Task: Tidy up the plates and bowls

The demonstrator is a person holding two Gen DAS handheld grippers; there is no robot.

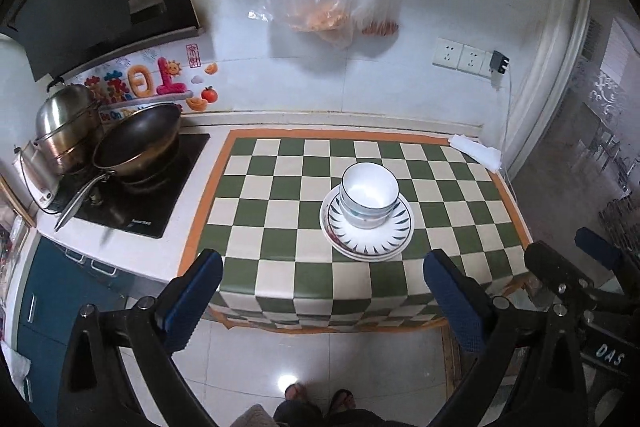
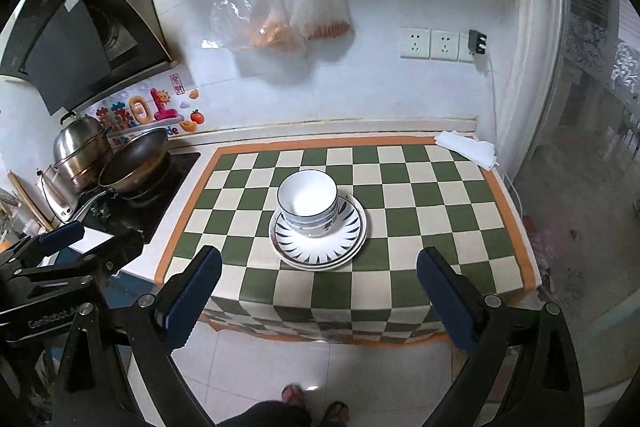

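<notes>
A stack of white bowls (image 1: 369,195) sits on a stack of plates with a dark leaf-pattern rim (image 1: 394,237) on the green-and-cream checkered cloth (image 1: 280,211). In the right wrist view the bowls (image 2: 308,199) and plates (image 2: 344,239) sit mid-table. My left gripper (image 1: 322,291) is open and empty, held back above the table's front edge. My right gripper (image 2: 319,287) is open and empty too, likewise short of the stack. The right gripper shows at the lower right of the left wrist view (image 1: 576,267); the left gripper shows at the left of the right wrist view (image 2: 72,247).
A wok (image 1: 138,143) and steel pots (image 1: 66,127) stand on a black cooktop (image 1: 160,195) left of the cloth. A folded white cloth (image 1: 476,151) lies at the far right corner. Plastic bags (image 1: 320,3) hang on the wall. Wall sockets (image 1: 460,55) are at right. Tiled floor and feet lie below.
</notes>
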